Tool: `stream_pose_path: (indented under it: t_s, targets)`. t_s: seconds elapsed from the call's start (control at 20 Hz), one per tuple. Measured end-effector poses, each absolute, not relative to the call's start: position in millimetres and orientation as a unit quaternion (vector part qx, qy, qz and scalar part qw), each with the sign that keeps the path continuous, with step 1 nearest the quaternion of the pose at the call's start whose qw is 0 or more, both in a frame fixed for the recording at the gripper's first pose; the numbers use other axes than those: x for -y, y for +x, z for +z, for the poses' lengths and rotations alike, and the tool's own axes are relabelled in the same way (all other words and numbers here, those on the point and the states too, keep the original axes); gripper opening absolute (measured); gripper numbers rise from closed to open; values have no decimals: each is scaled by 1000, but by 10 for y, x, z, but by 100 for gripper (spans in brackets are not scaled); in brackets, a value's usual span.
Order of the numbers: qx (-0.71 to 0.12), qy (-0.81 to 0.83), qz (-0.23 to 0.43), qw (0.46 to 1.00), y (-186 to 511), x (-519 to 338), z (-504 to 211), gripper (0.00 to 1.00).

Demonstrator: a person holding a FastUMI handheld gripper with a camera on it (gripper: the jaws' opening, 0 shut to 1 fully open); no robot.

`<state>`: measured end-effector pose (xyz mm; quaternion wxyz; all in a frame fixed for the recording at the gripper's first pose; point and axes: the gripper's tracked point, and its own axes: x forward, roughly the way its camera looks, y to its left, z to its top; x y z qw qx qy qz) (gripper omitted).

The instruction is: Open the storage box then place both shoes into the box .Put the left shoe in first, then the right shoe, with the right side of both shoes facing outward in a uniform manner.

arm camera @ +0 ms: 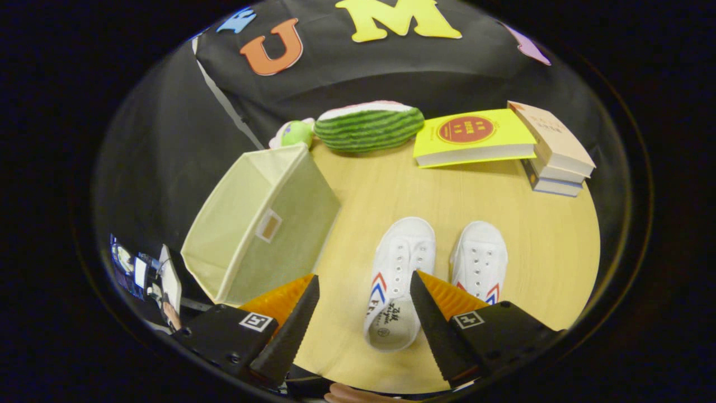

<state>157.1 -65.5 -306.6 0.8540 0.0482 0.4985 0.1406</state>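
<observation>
Gaping hand-held gripper above shoes, beside storage box.

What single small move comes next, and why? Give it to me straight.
Probably ease the gripper down over the left shoe. The jaws stand open and hold nothing, that shoe lies between them with its heel nearest, the storage box already stands open beside it, and the left shoe goes in first.

Watermelon plush, green toy, yellow book, stacked books, wooden table
</observation>
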Motion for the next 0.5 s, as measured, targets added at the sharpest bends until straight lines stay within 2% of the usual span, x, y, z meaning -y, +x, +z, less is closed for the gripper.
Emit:
stream_pose_path:
  t_s: [0.25, 0.5]
  targets:
    - [-530, 27, 99, 842, 1543, 1068, -3557, 99]
    - [-553, 0, 93, 828, 1488, 1159, -3868, 73]
